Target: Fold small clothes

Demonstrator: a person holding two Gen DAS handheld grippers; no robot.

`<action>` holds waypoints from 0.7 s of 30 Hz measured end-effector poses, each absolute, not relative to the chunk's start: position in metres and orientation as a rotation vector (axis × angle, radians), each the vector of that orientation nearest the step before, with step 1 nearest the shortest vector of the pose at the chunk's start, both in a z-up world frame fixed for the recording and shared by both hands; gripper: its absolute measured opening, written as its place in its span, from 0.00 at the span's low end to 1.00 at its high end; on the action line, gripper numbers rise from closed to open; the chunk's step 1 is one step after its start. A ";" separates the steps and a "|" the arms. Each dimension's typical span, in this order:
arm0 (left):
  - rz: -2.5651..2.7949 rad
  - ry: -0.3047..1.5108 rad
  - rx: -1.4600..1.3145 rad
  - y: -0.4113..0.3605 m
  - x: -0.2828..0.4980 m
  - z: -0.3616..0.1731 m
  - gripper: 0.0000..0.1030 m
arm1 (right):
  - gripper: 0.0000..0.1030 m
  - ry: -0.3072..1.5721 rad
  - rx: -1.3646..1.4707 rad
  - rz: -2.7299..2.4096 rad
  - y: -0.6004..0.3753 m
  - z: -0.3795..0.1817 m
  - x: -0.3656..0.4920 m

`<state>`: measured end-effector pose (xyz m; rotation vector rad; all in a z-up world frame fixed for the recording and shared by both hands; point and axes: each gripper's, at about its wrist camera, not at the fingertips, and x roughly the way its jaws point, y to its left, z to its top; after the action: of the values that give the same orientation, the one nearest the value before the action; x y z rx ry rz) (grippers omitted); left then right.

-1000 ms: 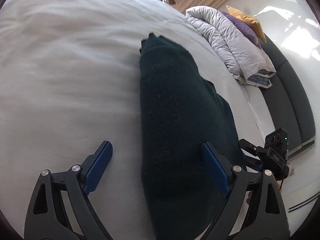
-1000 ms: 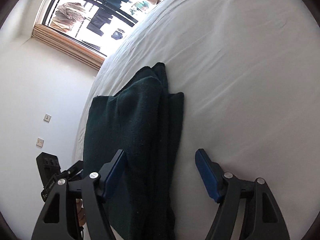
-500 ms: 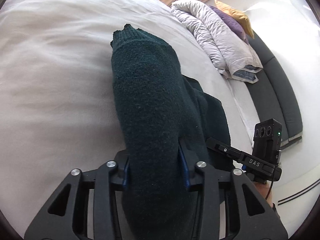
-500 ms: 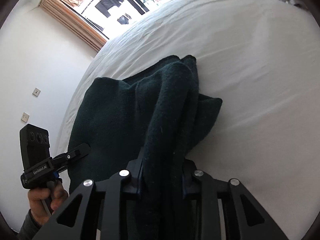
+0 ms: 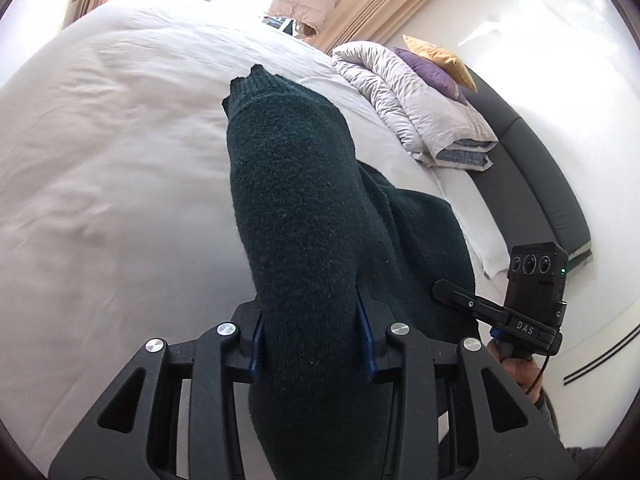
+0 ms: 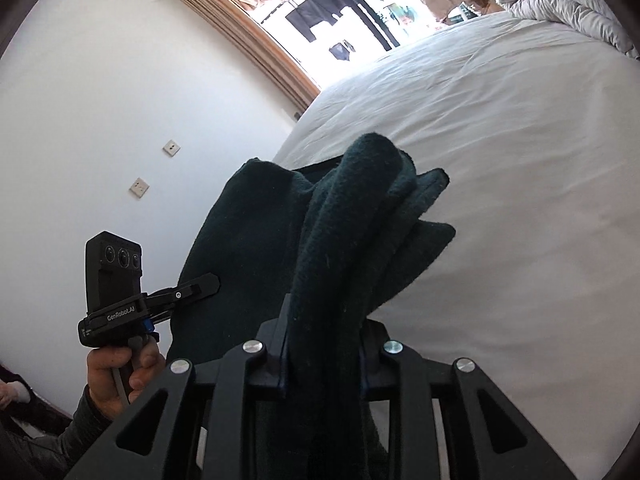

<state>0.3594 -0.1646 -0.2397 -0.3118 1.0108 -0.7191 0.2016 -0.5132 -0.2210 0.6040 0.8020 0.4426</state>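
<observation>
From my left gripper, I see my two blue pads pinching a thick roll of the dark green sweater. The jaws have just closed on it. The far cuff sticks out over the white bed. I think the roll could slide out, because it is fat and soft and I only squeeze a small part. My left gripper tips down toward the bed. My right hand is low on the right side, holding its own tool.

From my right gripper, my pads pinch a bunched edge of the same sweater. These jaws have just closed too. The rest hangs in loose folds above the bed. If my two hands pull apart unevenly, the fold could go crooked. This gripper points a little downward. My left hand holds its handle at the lower left.
</observation>
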 end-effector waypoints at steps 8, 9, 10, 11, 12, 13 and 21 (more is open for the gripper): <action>-0.612 1.130 -0.396 -0.090 0.279 -0.329 0.39 | 0.31 0.998 0.677 0.418 -0.458 -0.322 0.153; -0.618 1.110 -0.446 -0.085 0.275 -0.332 0.42 | 0.32 0.975 0.738 0.424 -0.464 -0.328 0.150; -0.616 1.098 -0.461 -0.083 0.272 -0.332 0.45 | 0.33 0.962 0.775 0.432 -0.470 -0.329 0.146; -0.609 1.086 -0.453 -0.083 0.269 -0.330 0.46 | 0.38 0.963 0.778 0.426 -0.473 -0.328 0.145; -0.605 1.076 -0.440 -0.085 0.267 -0.328 0.47 | 0.41 0.967 0.763 0.415 -0.478 -0.326 0.144; -0.606 1.072 -0.432 -0.085 0.265 -0.328 0.47 | 0.47 0.970 0.739 0.400 -0.482 -0.320 0.142; -0.467 0.938 -0.270 -0.083 0.245 -0.287 0.50 | 0.42 0.834 0.728 0.330 -0.498 -0.259 0.147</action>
<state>0.2447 -0.0830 -0.2871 -0.2699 0.9385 -0.4672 0.1468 -0.4978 -0.2592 0.7280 0.8344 0.3297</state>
